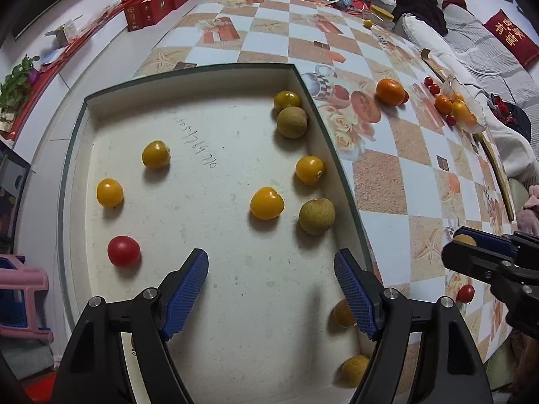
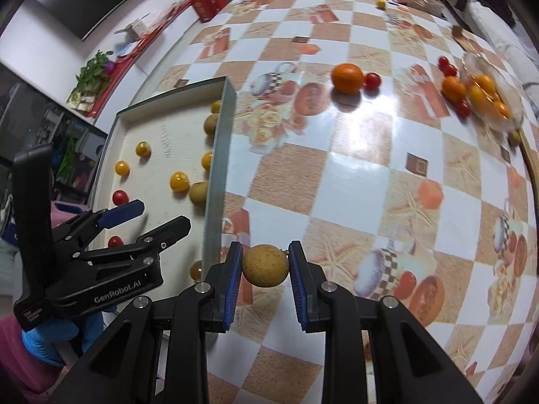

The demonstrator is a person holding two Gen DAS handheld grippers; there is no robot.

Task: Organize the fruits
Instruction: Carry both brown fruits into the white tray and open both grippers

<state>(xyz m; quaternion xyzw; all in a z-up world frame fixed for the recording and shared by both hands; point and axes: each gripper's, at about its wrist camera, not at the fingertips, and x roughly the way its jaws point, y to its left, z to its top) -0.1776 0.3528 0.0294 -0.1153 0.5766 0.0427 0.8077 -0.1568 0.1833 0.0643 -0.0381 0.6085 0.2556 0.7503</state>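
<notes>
Tabletop point(image 2: 353, 155) with checkered patterned cover, largest thing in view. White shallow tray point(image 1: 188, 77) sits on its left part, holding loose fruit: yellow cherry tomatoes point(image 1: 266, 203), brownish longans point(image 1: 317, 216) along the right wall, one red cherry tomato point(image 1: 123, 250) near the left wall. Clear dish point(image 2: 488, 101) with orange and yellow fruit near the far right edge of the tabletop; orange mandarin point(image 2: 347, 78) on the cover, well apart from the tray, with a red tomato just beside it.

Left hand-held gripper point(image 1: 271, 289) hangs over the tray, jaws spread wide, nothing between the pads. Blue-gloved hand point(image 2: 50, 340) holds it.

Right hand-held gripper point(image 2: 266, 266) over the tabletop just right of the tray wall, both pads clamped on a tan longan point(image 2: 265, 265).
</notes>
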